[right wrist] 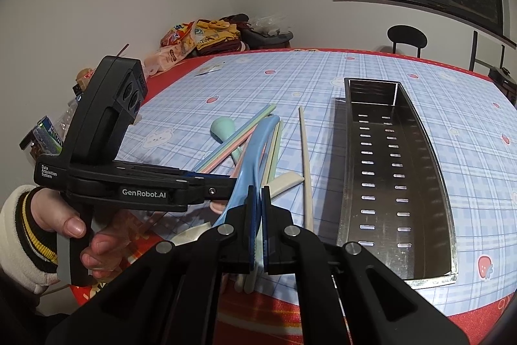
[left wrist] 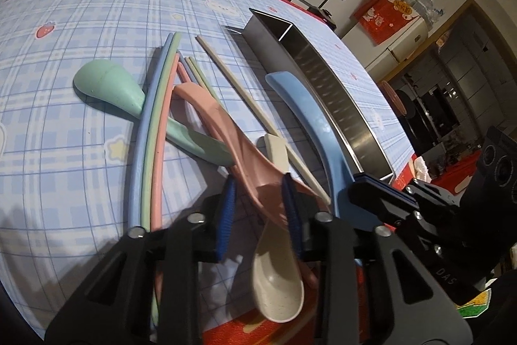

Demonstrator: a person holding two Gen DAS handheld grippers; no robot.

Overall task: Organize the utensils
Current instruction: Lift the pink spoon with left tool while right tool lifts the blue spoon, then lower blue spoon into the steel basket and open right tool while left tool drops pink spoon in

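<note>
Each claw is matte black plastic with 2 ribbed blue pads point(left wrist: 226, 212) and round silver screws point(right wrist: 226, 229) at its pivots. The left claw point(right wrist: 223, 188) carries white lettering, "GenRobot.AI" and "Data Acquisition System", below a black camera block. The hand point(right wrist: 69, 225) on its grip wears a cream sleeve point(right wrist: 19, 235) with a black-and-yellow striped cuff.

Blue plaid tablecloth point(left wrist: 80, 86) with strawberries; mint point(left wrist: 110, 86), pink point(left wrist: 226, 131), blue point(left wrist: 307, 115), cream spoons point(left wrist: 278, 286); steel tray point(right wrist: 429, 151).
</note>
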